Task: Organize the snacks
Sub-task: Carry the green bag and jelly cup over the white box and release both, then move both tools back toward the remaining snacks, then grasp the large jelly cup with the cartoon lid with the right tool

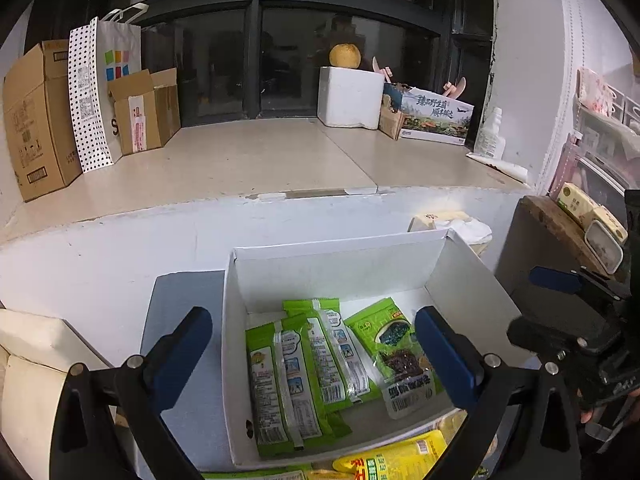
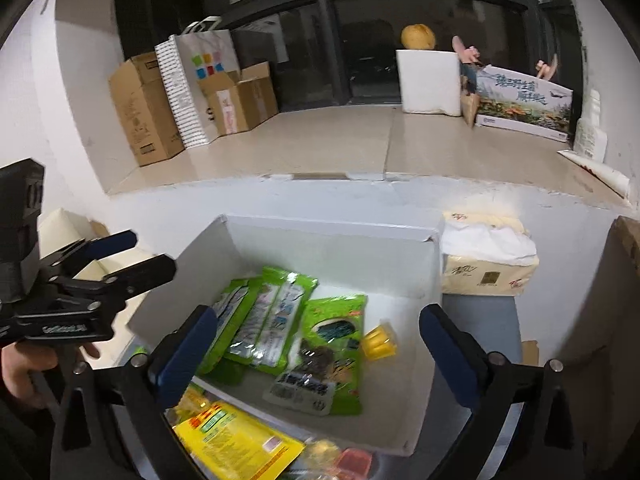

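Right wrist view shows the snacks best: three green packets lie overlapping on the floor of a white box, and a small yellow jelly cup sits just beside them at about 3 o'clock. Outside the box's near wall, at 6 o'clock, a yellow packet lies with a few more small cups, partly hidden.

I judge the packets to be light, thin and floppy, with slick film that would slide between hard pads; the sealed edge, where the film is flat and doubled, looks the safest place to pinch, while squeezing the middle may crush what is inside. The jelly cup looks stiffer but small and smooth, so taking it across its sides should hold better than by the lid.

The right gripper hangs over the box with its jaws wide apart and nothing between them. The left gripper is likewise spread and empty, above the packets at the box's 9 o'clock side.

Farther out, a tissue pack stands beyond the box at 2 o'clock, and cardboard boxes line the ledge at 11 o'clock.
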### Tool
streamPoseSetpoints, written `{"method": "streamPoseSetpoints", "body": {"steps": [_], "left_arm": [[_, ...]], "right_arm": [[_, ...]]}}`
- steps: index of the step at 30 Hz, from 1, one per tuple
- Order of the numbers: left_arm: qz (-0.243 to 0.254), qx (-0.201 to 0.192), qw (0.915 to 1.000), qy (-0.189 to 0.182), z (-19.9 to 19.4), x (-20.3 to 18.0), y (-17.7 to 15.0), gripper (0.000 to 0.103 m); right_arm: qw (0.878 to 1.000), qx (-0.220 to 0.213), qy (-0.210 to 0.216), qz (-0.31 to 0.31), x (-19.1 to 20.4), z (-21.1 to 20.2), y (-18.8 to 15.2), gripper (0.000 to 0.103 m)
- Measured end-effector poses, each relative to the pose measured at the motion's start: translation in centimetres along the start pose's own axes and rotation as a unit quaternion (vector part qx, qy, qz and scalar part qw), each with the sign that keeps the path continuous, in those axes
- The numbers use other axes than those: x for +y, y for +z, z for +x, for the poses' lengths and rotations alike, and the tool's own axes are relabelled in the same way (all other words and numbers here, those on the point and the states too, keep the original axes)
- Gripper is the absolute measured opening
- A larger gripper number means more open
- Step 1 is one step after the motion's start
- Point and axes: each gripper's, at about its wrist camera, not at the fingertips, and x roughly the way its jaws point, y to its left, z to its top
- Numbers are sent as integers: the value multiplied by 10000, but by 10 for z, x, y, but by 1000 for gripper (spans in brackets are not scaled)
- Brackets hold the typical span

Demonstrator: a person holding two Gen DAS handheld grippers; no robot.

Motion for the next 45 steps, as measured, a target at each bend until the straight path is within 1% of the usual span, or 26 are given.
{"method": "streamPoseSetpoints", "body": {"steps": [3,5,7,9,12,16,19,21,23,27,36,37,39,40,41,45], "left_arm": [[75,-57,9999,-63,-13,0,-7,103],[50,-79,9998,-189,-25,3,-14,103],[29,-88,9998,-197,-38,5,-24,103],[-52,-125,9997,-185,-54,7,-39,103],[-266,-132,9992,-279,-75,11,-70,103],[-663,125,9972,-326,-86,15,-121,103],[-929,368,9944,-330,-91,14,-161,103],[-993,490,9931,-394,-92,10,-178,103],[-932,572,9932,-390,-93,6,-189,103],[-763,579,9948,-348,-96,-1,-200,103],[-796,693,9937,-370,-93,3,-206,103],[-809,702,9936,-368,-93,5,-207,103],[-832,724,9933,-351,-92,7,-208,103],[-840,720,9933,-341,-92,8,-209,103],[-862,725,9930,-340,-91,9,-209,103],[-893,761,9926,-318,-88,13,-211,103]], "right_arm": [[9998,-87,-33,-175,9,-14,-8,103],[9997,-189,5,-138,10,-27,-15,103],[9995,-300,91,-63,8,-41,-26,103],[9994,-349,58,-45,7,-52,-39,103],[9995,-303,-91,-15,5,-66,-67,103],[9992,-148,-246,262,-1,-73,-109,103],[9973,21,-335,660,-7,-67,-139,103],[9955,106,-343,876,-9,-60,-151,103],[9938,233,-374,1021,-10,-51,-159,103],[9935,291,-432,1009,-3,-34,-158,103],[9888,600,-352,1321,0,16,-156,103],[9882,644,-364,1344,0,21,-157,101],[9873,749,-429,1337,0,28,-158,86],[9860,861,-562,1314,-1,33,-159,63],[9857,886,-607,1300,-1,34,-160,51],[9859,825,-520,1359,-2,32,-164,51]]}}
